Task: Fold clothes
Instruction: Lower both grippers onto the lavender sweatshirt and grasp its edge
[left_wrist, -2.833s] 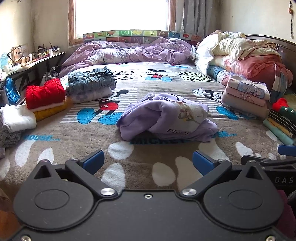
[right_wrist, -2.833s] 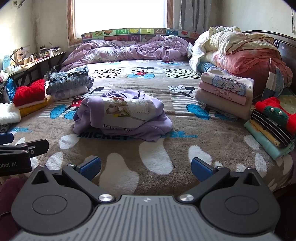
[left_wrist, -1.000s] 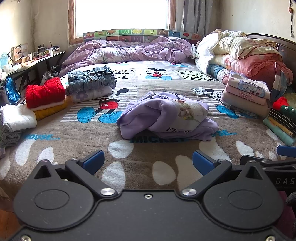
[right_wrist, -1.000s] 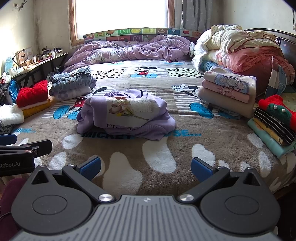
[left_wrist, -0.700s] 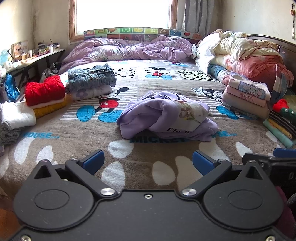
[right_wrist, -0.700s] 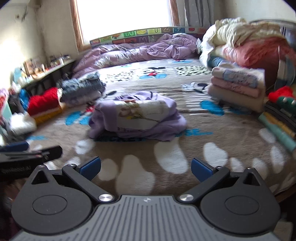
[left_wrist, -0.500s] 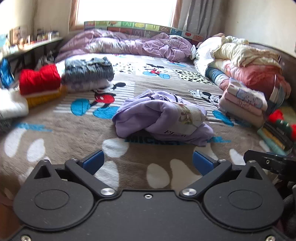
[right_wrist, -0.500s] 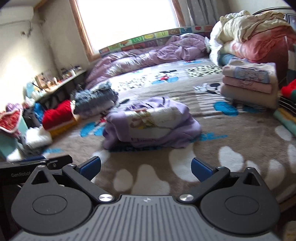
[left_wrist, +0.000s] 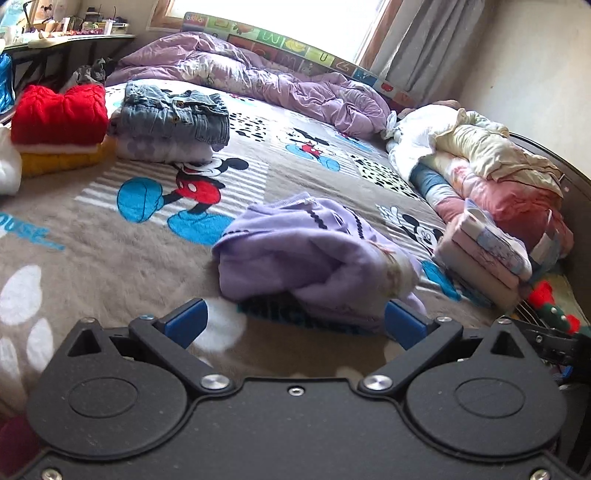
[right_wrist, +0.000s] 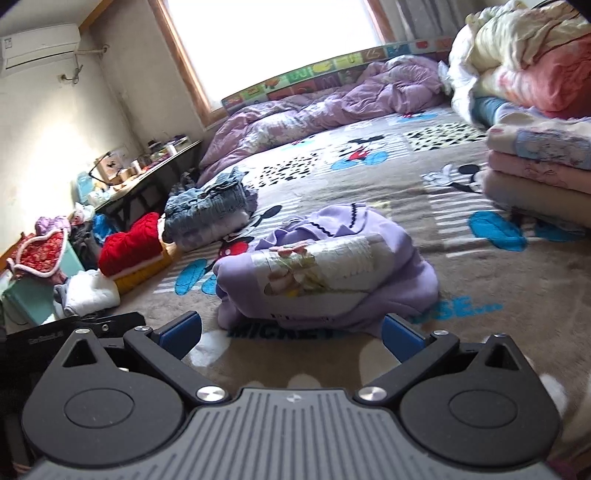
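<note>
A folded lilac sweatshirt (left_wrist: 314, 254) with a printed front panel lies in the middle of the Mickey Mouse blanket (left_wrist: 92, 240); it also shows in the right wrist view (right_wrist: 325, 273). My left gripper (left_wrist: 295, 323) is open and empty, just short of the sweatshirt's near edge. My right gripper (right_wrist: 291, 334) is open and empty, also close before the sweatshirt's near edge. Part of the left gripper's body (right_wrist: 74, 328) shows at the left of the right wrist view.
Folded stacks stand around: denim pile (left_wrist: 173, 118), red and yellow knit pile (left_wrist: 59, 122), pink and cream stack (left_wrist: 484, 254) at right. A lilac duvet (left_wrist: 258, 81) lies at the bed's far end, heaped bedding (left_wrist: 498, 162) far right. A cluttered side table (right_wrist: 147, 166) stands left.
Both grippers have moved forward and closer to the lilac sweatshirt, tilting; the left view has swung right, the right view has swung left. Both stay open.
</note>
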